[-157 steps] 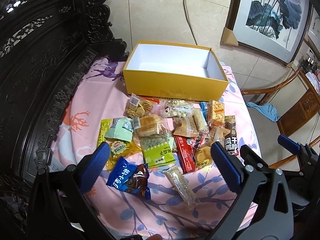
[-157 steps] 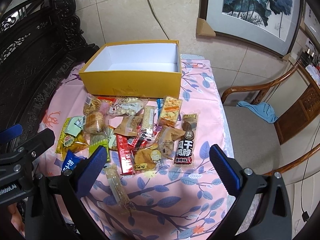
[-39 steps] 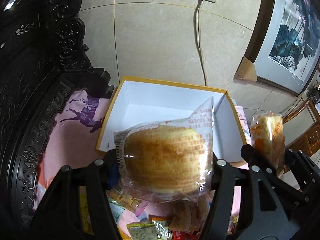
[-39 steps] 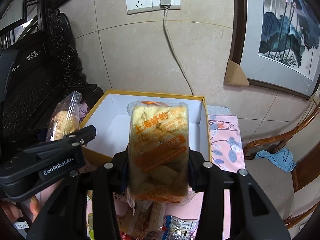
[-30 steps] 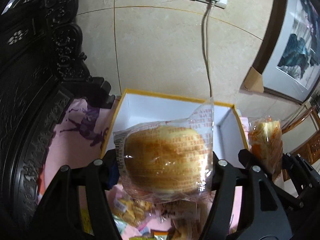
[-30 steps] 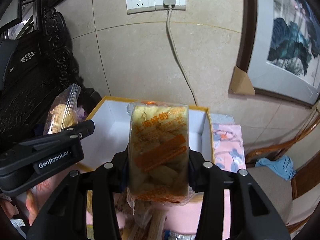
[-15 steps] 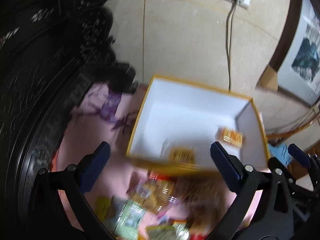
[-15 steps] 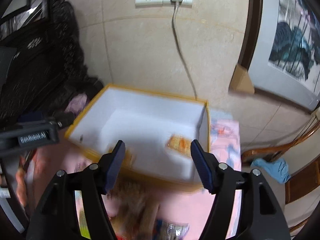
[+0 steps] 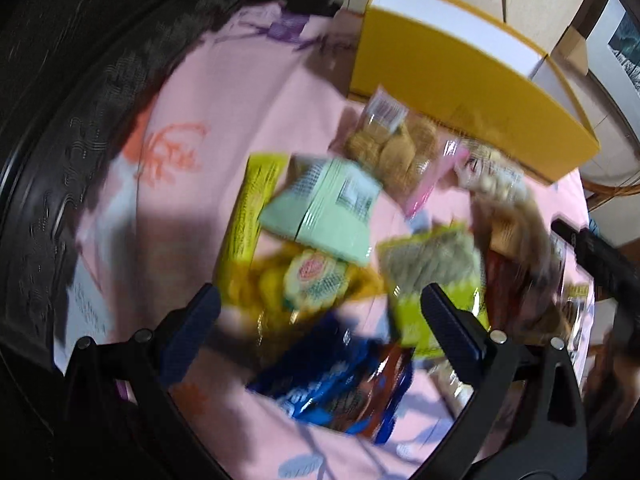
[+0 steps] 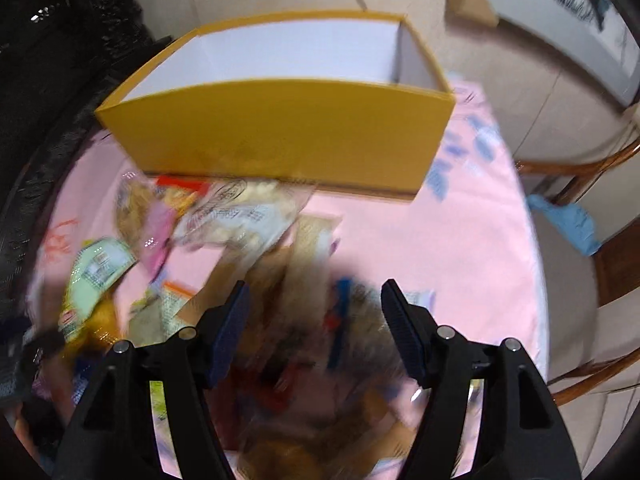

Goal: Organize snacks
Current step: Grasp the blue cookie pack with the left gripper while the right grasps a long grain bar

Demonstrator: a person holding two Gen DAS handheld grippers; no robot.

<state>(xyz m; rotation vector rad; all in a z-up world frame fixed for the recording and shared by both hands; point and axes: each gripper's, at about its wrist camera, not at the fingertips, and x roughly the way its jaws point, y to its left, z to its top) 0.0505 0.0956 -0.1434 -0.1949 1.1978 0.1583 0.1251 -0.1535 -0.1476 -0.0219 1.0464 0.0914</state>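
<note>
Both views are motion-blurred. My left gripper [image 9: 316, 312] is open and empty, low over the snack pile, above a yellow round-label packet [image 9: 308, 280] and a blue packet [image 9: 320, 380]. A pale green packet [image 9: 324, 204] and a cookie bag [image 9: 392, 140] lie beyond. My right gripper [image 10: 316, 324] is open and empty over the blurred middle of the pile [image 10: 304, 280]. The yellow box [image 10: 280, 128] with white inside stands behind the snacks; it also shows in the left wrist view [image 9: 460, 80]. Its floor is hidden by the front wall.
The snacks lie on a pink patterned cloth [image 10: 460, 248]. Dark carved wood furniture [image 9: 60, 100] borders the left side. A wooden chair [image 10: 580, 320] with a blue cloth [image 10: 568, 224] stands on the right. A tiled wall rises behind the box.
Both grippers let go of their packets, the bread bun and the orange-printed snack, over the box. Both have since swung down and back to the snack pile, open and empty.
</note>
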